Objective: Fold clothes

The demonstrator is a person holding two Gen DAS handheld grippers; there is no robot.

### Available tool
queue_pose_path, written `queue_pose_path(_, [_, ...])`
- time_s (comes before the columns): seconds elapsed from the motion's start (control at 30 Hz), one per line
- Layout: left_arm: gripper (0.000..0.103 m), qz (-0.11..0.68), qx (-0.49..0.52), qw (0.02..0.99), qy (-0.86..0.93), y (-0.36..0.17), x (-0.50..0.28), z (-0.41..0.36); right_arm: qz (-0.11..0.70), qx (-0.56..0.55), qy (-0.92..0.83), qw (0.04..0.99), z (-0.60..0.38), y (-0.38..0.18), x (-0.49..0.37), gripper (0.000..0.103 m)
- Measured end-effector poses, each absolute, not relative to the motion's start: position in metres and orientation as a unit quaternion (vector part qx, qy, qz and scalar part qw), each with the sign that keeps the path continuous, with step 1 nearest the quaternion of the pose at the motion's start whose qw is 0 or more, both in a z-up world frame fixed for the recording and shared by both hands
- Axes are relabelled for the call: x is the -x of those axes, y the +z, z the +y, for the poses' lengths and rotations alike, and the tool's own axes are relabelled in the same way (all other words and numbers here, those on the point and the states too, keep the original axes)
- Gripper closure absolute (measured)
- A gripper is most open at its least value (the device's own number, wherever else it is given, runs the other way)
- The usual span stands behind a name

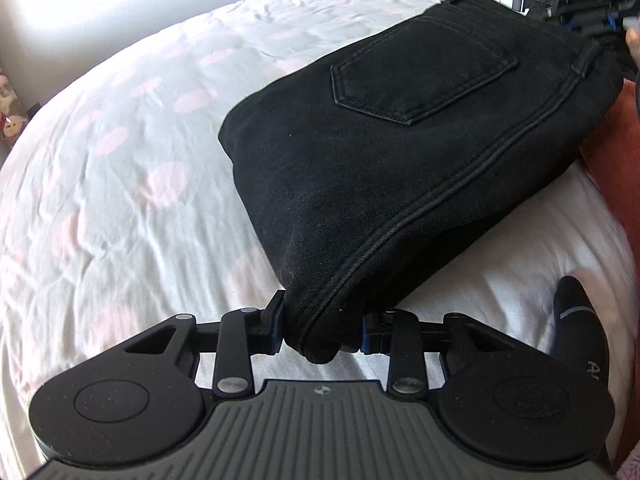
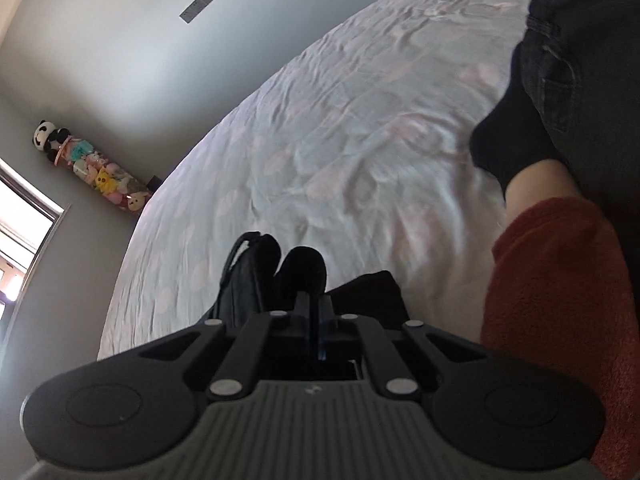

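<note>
Black jeans (image 1: 400, 152) lie folded on the bed, back pocket up. At the near end, my left gripper (image 1: 322, 326) is shut on the thick folded edge, a blue pad pressing each side. At the far end, my right gripper (image 1: 596, 8) is at the waistband. In the right wrist view the right gripper (image 2: 318, 316) has its jaws together, with black cloth (image 2: 280, 276) bunched just past the tips, so it grips the jeans. How much cloth sits between the pads is hidden.
A white bedsheet (image 1: 120, 168) with pale pink spots covers the bed. A person's foot in a black sock (image 1: 580, 332) and a red trouser leg (image 2: 560, 300) lie to the right. More dark denim (image 2: 580, 60) shows at the upper right. Soft toys (image 2: 96, 168) stand in the room's corner.
</note>
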State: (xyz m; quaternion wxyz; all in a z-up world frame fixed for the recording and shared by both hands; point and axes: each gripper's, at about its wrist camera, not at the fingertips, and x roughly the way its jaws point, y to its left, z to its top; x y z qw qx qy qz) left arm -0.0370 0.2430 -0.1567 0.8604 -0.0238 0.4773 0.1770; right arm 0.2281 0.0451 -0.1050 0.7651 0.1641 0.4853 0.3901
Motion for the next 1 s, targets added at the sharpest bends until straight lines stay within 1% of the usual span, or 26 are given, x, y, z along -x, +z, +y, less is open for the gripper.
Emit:
queue_pose_path(0.17, [0.064, 0.486, -0.010, 0.858, 0.165, -0.160, 0.027, 0.233, 0.508, -0.143, 0.365, 0.767, 0.048, -0.135, -0.235, 0.098])
queue_pose_path(0.23, [0.061, 0.477, -0.014, 0.864, 0.164, -0.158, 0.028, 0.231, 0.510, -0.126, 0.355, 0.773, 0.049, -0.141, -0.237, 0.096])
queue_pose_path(0.27, [0.057, 0.471, -0.014, 0.866, 0.164, -0.157, 0.031, 0.230, 0.511, -0.119, 0.352, 0.775, 0.049, -0.141, -0.238, 0.095])
queue_pose_path(0.37, [0.050, 0.459, -0.013, 0.874, 0.159, -0.152, 0.043, 0.224, 0.484, -0.116, 0.361, 0.789, 0.042, -0.126, -0.233, 0.090])
queue_pose_path(0.4, [0.049, 0.460, -0.014, 0.874, 0.157, -0.149, 0.045, 0.223, 0.473, -0.112, 0.369, 0.792, 0.040, -0.116, -0.230, 0.087])
queue_pose_path(0.43, [0.049, 0.458, -0.008, 0.875, 0.155, -0.146, 0.047, 0.225, 0.465, -0.106, 0.378, 0.793, 0.041, -0.109, -0.227, 0.073])
queue_pose_path(0.47, [0.046, 0.456, -0.002, 0.877, 0.152, -0.143, 0.049, 0.226, 0.455, -0.097, 0.389, 0.795, 0.043, -0.100, -0.222, 0.067])
queue_pose_path(0.6, [0.045, 0.421, 0.067, 0.895, 0.133, -0.119, 0.061, 0.245, 0.418, -0.036, 0.444, 0.792, 0.064, -0.072, -0.193, 0.068])
queue_pose_path(0.67, [0.045, 0.391, 0.111, 0.905, 0.124, -0.106, 0.068, 0.259, 0.402, 0.002, 0.466, 0.788, 0.078, -0.068, -0.177, 0.072])
queue_pose_path(0.77, [0.045, 0.364, 0.148, 0.907, 0.151, -0.098, 0.064, 0.272, 0.382, 0.050, 0.476, 0.791, 0.096, -0.073, -0.161, 0.072])
queue_pose_path(0.83, [0.047, 0.364, 0.153, 0.903, 0.171, -0.102, 0.052, 0.277, 0.383, 0.062, 0.468, 0.794, 0.103, -0.082, -0.159, 0.072])
queue_pose_path(0.9, [0.055, 0.371, 0.156, 0.898, 0.179, -0.110, 0.036, 0.280, 0.390, 0.065, 0.456, 0.798, 0.107, -0.092, -0.162, 0.074])
queue_pose_path(0.97, [0.058, 0.383, 0.162, 0.891, 0.180, -0.120, 0.018, 0.282, 0.396, 0.070, 0.444, 0.801, 0.108, -0.103, -0.167, 0.085])
queue_pose_path(1.0, [0.058, 0.392, 0.169, 0.886, 0.182, -0.126, 0.009, 0.285, 0.399, 0.074, 0.438, 0.802, 0.109, -0.109, -0.170, 0.088])
